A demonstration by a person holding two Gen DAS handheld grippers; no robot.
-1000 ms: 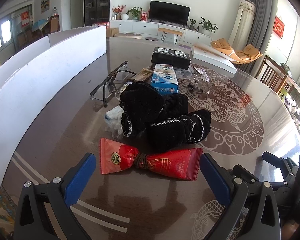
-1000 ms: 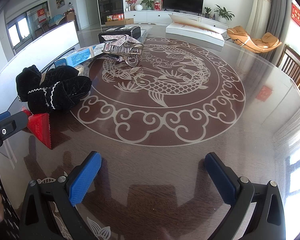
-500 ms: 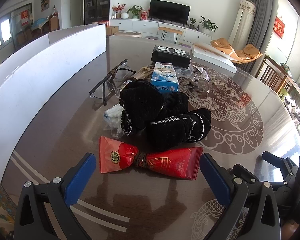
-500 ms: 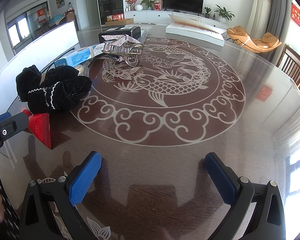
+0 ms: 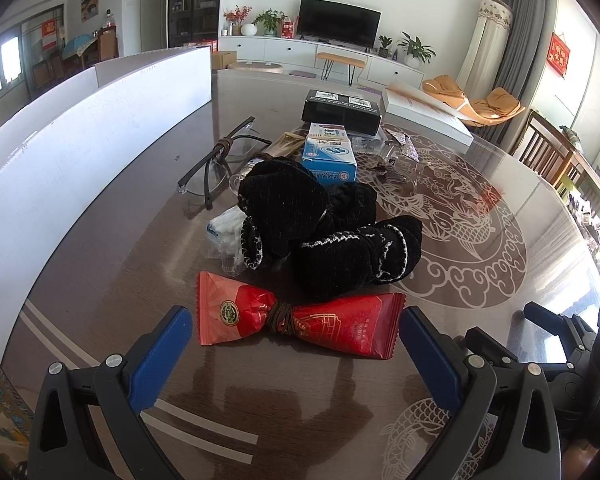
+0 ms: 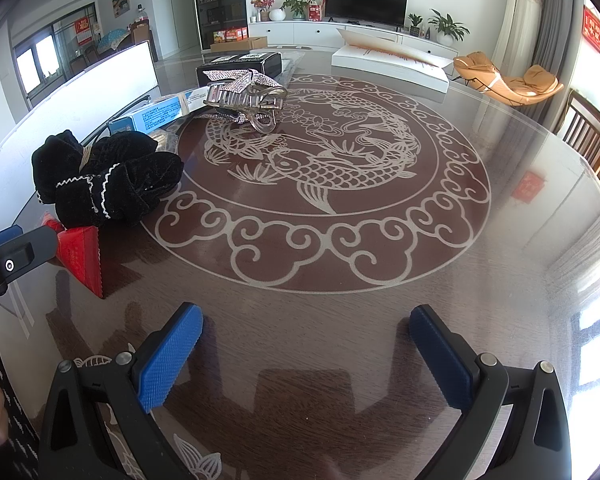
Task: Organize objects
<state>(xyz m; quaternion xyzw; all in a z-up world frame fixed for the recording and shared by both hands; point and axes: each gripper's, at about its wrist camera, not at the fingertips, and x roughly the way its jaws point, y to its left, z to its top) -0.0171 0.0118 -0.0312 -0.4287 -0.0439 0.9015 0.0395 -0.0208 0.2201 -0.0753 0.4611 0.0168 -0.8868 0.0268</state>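
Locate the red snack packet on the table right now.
The red snack packet lies flat low in the left wrist view, just ahead of the open left gripper and in front of the black velvet bundle.

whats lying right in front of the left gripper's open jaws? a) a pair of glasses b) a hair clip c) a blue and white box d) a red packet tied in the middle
d, the red packet cinched with a brown band lies nearest the left gripper, just ahead of its spread jaws; the black cloth bundle sits behind it.
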